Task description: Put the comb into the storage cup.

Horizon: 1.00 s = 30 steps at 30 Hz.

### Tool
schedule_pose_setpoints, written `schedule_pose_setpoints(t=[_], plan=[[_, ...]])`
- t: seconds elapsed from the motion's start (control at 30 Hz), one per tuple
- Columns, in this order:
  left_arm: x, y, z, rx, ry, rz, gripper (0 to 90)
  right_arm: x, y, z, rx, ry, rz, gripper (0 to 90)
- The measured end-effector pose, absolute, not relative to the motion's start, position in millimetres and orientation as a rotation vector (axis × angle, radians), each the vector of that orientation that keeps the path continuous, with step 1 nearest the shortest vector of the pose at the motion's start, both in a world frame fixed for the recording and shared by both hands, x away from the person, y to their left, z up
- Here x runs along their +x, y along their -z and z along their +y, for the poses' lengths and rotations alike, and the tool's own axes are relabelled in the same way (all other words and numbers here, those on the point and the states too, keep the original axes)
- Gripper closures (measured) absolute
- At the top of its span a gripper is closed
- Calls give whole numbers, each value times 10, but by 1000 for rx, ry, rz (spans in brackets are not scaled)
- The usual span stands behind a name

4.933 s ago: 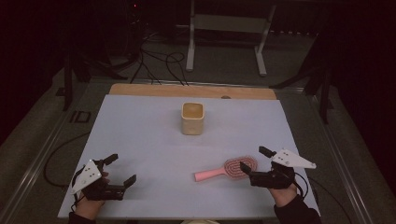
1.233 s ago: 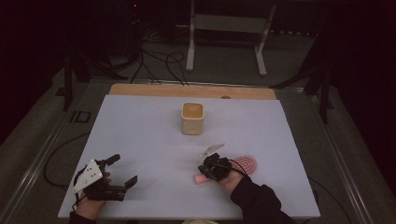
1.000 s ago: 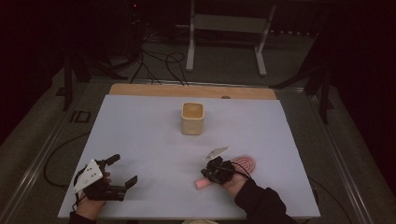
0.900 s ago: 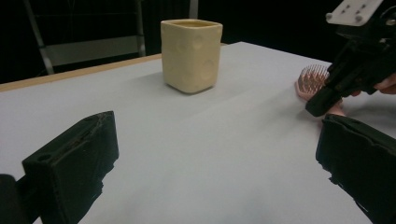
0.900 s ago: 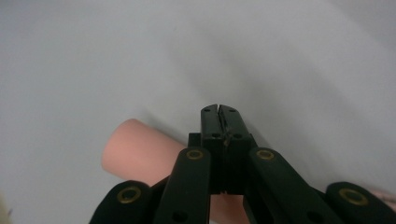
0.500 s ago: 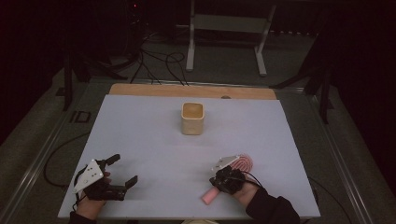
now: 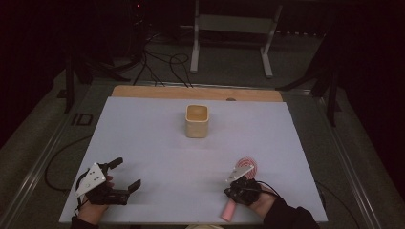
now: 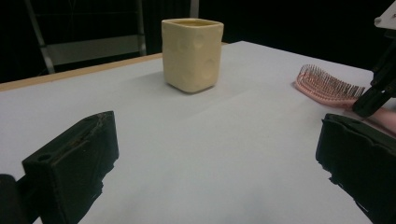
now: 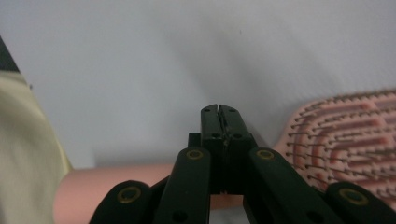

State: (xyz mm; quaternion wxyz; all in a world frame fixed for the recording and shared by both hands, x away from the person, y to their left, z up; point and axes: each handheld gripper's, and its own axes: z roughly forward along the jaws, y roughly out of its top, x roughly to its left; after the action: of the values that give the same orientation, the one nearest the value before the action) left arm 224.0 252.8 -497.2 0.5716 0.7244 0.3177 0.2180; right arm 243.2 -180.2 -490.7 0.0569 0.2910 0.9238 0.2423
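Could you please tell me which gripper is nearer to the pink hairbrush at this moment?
The right gripper: it sits over the pink hairbrush, jaws shut at its handle. The left gripper rests open, far across the table.

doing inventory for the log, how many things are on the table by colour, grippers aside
Pink: 1, the hairbrush, handle gripped in the right gripper
Cream yellow: 1, the square cup
Total: 2 things on the white table

Dim room lit over the table (image 7: 143, 143), wooden strip (image 7: 196, 93) seen along its far edge, grey floor (image 7: 296, 52), metal stand (image 7: 234, 24), tangled cables (image 7: 162, 59) behind.
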Motion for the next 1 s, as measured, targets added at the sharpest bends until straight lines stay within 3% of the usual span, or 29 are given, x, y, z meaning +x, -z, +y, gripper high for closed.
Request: schedule_pose_setpoints(t=[1.0], plan=[[2251, 4975, 2522, 1697, -511, 747, 3, 2300, 4865, -2620, 973, -529, 2858, 897]])
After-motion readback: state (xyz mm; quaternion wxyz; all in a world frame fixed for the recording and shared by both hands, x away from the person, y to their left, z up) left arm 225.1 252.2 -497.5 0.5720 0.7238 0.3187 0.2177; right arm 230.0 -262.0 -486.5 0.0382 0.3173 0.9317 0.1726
